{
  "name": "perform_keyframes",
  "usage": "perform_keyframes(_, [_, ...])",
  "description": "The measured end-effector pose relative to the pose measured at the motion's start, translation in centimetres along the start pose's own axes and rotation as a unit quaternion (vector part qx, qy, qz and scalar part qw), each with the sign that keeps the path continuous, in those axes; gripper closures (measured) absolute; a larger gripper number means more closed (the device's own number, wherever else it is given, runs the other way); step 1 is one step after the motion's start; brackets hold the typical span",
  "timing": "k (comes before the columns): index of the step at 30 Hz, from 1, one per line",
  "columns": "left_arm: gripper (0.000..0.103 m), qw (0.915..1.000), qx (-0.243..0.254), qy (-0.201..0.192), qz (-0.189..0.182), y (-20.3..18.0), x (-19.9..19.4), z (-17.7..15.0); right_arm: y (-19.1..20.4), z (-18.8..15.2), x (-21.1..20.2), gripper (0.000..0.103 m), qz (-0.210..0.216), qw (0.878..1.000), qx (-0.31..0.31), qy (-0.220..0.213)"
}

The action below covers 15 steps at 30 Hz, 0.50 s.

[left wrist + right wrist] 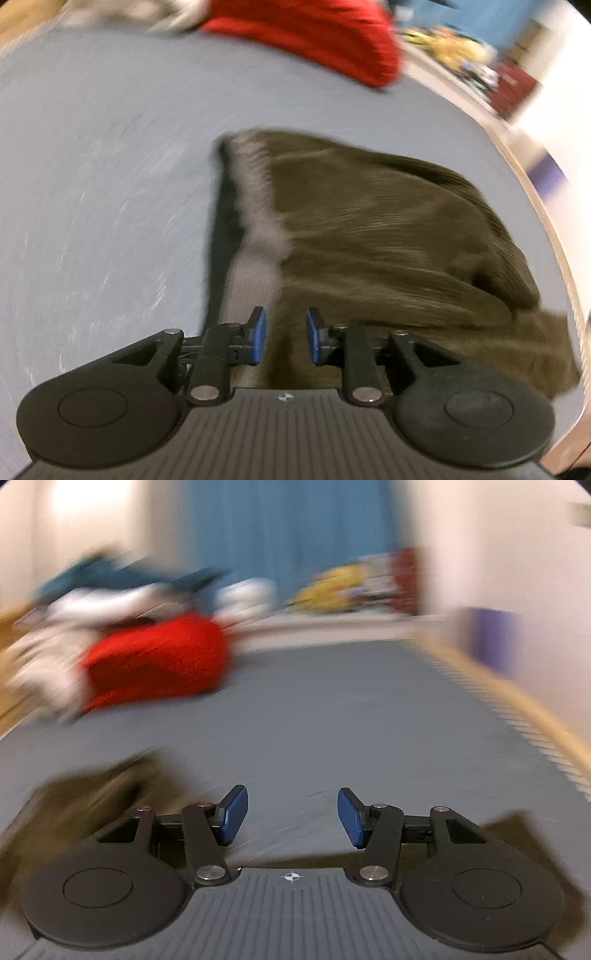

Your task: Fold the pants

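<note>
Olive-brown corduroy pants (388, 240) lie bunched on the grey table (103, 177), with a grey lining band along their left edge. My left gripper (286, 341) hovers just above the pants' near edge, its blue pads (260, 338) apart and nothing between them. In the right wrist view the pants (85, 801) show as a blurred brown mass at lower left and under the gripper body. My right gripper (291, 818) is open and empty over bare table (351, 709), just right of the pants.
A red garment (325, 40) (159, 664) lies at the far side with a pile of white and teal clothes (107, 590) behind it. The table's wooden right edge (524, 698) runs close by. Both views are motion-blurred.
</note>
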State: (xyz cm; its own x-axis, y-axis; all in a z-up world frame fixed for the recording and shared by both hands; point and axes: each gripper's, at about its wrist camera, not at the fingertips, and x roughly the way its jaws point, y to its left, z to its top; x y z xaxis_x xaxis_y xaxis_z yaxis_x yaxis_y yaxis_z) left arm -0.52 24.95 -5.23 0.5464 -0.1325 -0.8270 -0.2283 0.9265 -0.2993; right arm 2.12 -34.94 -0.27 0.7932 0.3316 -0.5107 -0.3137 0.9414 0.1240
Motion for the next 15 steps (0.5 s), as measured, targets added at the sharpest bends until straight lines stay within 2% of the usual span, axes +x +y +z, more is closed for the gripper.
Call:
perform_keyframes(2, [0.062, 0.9998, -0.008, -0.016, 0.012, 1.1, -0.1, 0.2, 4.1, -2.2, 1.0, 0.047, 0.061, 0.995, -0.073, 0.025])
perform_keyframes(3, [0.045, 0.9996, -0.005, -0.023, 0.013, 1.3, -0.2, 0.1, 6.0, -3.4, 1.6, 0.047, 0.083, 0.989, -0.111, 0.041])
perform_keyframes(4, [0.038, 0.9997, -0.003, -0.022, 0.013, 1.5, 0.0, 0.1, 7.9, -4.4, 2.0, 0.047, 0.1, 0.983, -0.144, 0.056])
perform_keyframes(7, [0.032, 0.9998, 0.009, -0.004, 0.015, 1.5, 1.4, 0.2, 12.2, -6.2, 2.5, 0.046, 0.138, 0.961, -0.222, 0.086])
perform_keyframes(9, [0.029, 0.9993, 0.026, 0.003, 0.025, 1.2, 2.3, 0.3, 14.4, -7.9, 2.2, 0.039, 0.154, 0.952, -0.245, 0.103])
perform_keyframes(12, [0.029, 0.9984, 0.043, 0.022, 0.029, 0.9, 4.1, -0.2, 14.3, -8.7, 2.5, 0.034, 0.166, 0.94, -0.269, 0.13])
perform_keyframes(15, [0.025, 0.9965, 0.068, 0.039, 0.027, 0.4, 5.2, -0.7, 14.3, -10.3, 2.8, 0.03, 0.158, 0.931, -0.292, 0.151])
